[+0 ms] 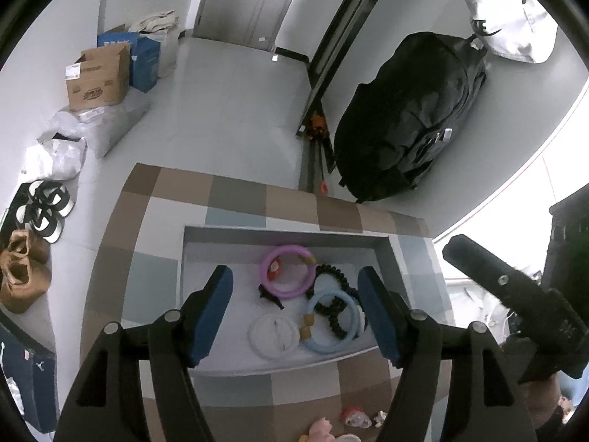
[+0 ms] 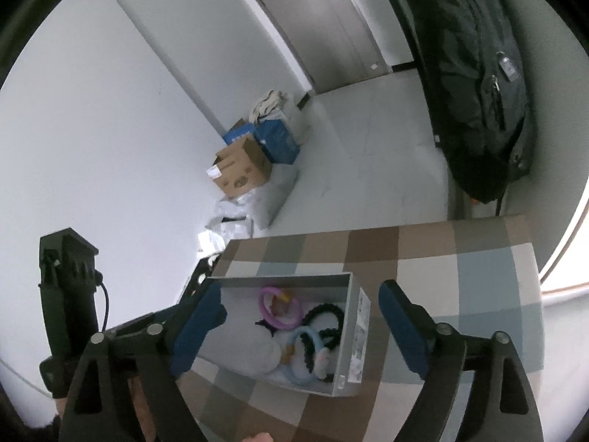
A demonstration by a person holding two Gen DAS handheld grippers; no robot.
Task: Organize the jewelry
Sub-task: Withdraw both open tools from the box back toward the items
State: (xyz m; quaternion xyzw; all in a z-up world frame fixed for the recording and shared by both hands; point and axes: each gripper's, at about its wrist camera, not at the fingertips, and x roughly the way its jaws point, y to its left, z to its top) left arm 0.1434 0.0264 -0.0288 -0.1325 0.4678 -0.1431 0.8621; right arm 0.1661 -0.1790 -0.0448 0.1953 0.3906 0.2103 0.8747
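Observation:
A shallow grey box (image 1: 287, 232) (image 2: 355, 335) sits on the checkered table (image 1: 235, 195). In it lie a pink ring bracelet (image 1: 283, 293) (image 2: 265, 313), a light blue ring (image 1: 320, 346) (image 2: 294, 372), a white ring (image 1: 257, 346) (image 2: 257, 353), a black beaded bracelet (image 1: 340, 276) (image 2: 324, 309) and a small black clip (image 1: 270, 294). My left gripper (image 1: 295, 273) hovers over the box, open, with nothing pressed between its blue pads. My right gripper (image 2: 300, 289) is open above the box too, holding nothing. Each gripper's body shows at the edge of the other's view.
Small trinkets, one pink (image 1: 320, 427) and one red and white (image 1: 355, 416), lie on the table near me. Beyond the table stand a black backpack (image 1: 405, 118), cardboard boxes (image 1: 97, 77) and shoes (image 1: 40, 206) on the floor.

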